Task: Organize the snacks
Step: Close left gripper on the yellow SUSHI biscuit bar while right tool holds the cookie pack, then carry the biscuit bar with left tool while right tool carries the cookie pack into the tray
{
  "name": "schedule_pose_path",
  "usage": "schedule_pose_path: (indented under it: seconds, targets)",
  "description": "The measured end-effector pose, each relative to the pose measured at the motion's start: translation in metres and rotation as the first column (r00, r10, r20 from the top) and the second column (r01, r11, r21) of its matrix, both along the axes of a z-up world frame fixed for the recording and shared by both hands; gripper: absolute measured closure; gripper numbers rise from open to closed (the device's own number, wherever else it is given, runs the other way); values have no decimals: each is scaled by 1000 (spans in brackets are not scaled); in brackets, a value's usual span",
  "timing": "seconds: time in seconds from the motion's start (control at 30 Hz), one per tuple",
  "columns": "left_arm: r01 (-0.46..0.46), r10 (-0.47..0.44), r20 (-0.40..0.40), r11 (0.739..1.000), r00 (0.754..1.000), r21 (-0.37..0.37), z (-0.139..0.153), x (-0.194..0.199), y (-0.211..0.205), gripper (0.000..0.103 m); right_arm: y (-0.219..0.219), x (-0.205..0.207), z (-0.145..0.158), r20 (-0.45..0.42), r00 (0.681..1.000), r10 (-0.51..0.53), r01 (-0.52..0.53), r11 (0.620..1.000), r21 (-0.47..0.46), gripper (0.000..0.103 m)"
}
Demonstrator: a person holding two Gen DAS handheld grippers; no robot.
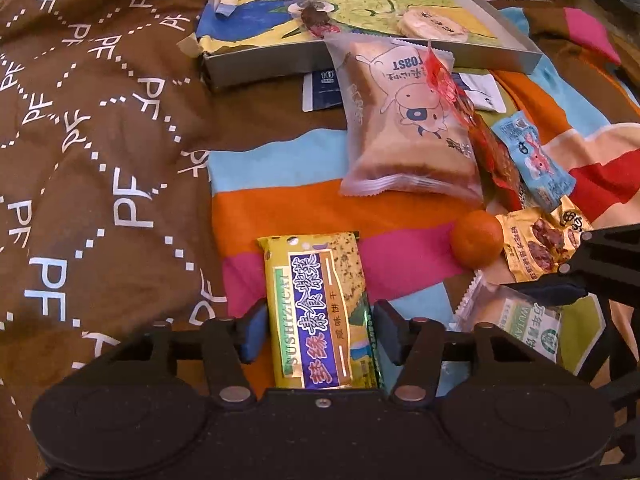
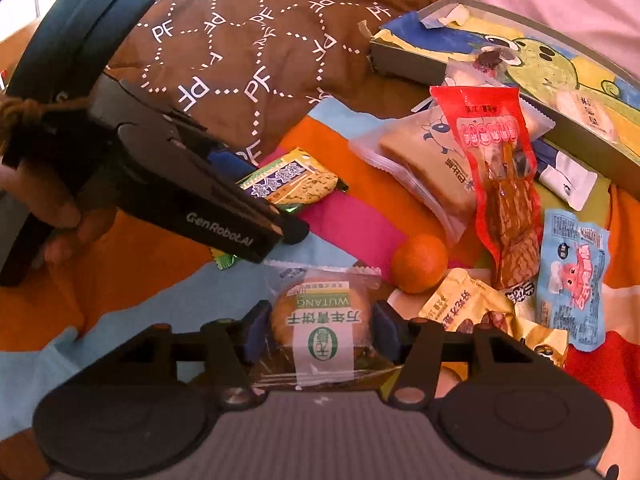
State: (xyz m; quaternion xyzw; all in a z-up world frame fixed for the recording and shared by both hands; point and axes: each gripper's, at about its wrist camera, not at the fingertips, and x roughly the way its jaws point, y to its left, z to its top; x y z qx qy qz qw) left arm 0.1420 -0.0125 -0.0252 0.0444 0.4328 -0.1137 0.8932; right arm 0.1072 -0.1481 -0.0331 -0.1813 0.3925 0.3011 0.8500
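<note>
Striped bedding (image 1: 280, 208) in orange, pink and blue is my work surface; a brown PF-print cloth (image 1: 100, 140) is heaped left of the tray (image 1: 260, 66), pale pink fabric behind it. I take the tray as landmark: shallow, grey-walled, cartoon drawing on its floor, a few small sweets inside.

Near side of tray: toast pack (image 1: 404, 128) leaning on the front wall, red jerky pack (image 2: 500, 168) across it, blue pack (image 2: 572, 276) beyond, orange (image 1: 476, 238) nearer me, gold pack (image 1: 540, 244) beside it.

Left gripper (image 1: 320, 332): jaws wide, either side of the yellow cracker pack (image 1: 320, 312); contact I cannot confirm. Right gripper (image 2: 320, 328): jaws astride the round biscuit (image 2: 320, 320), pads at its edges; grip I cannot tell.

Open room: bare stripes between cracker pack and tray front. Snacks crowd the tray's right front corner.
</note>
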Motion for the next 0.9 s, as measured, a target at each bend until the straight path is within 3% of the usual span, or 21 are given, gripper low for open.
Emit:
schedule_pose_path:
  seconds: [0.17, 0.3, 0.43, 0.57, 0.9]
  targets:
    - [-48, 46, -31, 998, 998, -41, 3, -4, 3, 53, 5, -12, 3, 41, 999, 19, -17, 999, -47, 49]
    - [-43, 41, -33, 997, 999, -57, 4, -18, 1, 53, 9, -25, 6, 122, 991, 64, -50, 992, -115, 49]
    - [-38, 36, -38, 997, 999, -73, 5, -27, 0, 53, 18, -43, 4, 248, 958, 145, -90, 972, -219, 49]
    - [-38, 35, -42, 995, 999, -91, 8, -32, 0, 53, 23, -52, 0, 316, 927, 200, -108, 952, -286, 49]
    - [14, -16, 49, 999, 999, 35, 24, -44, -10, 53, 14, -46, 10, 414, 888, 198, -59, 944, -324, 49]
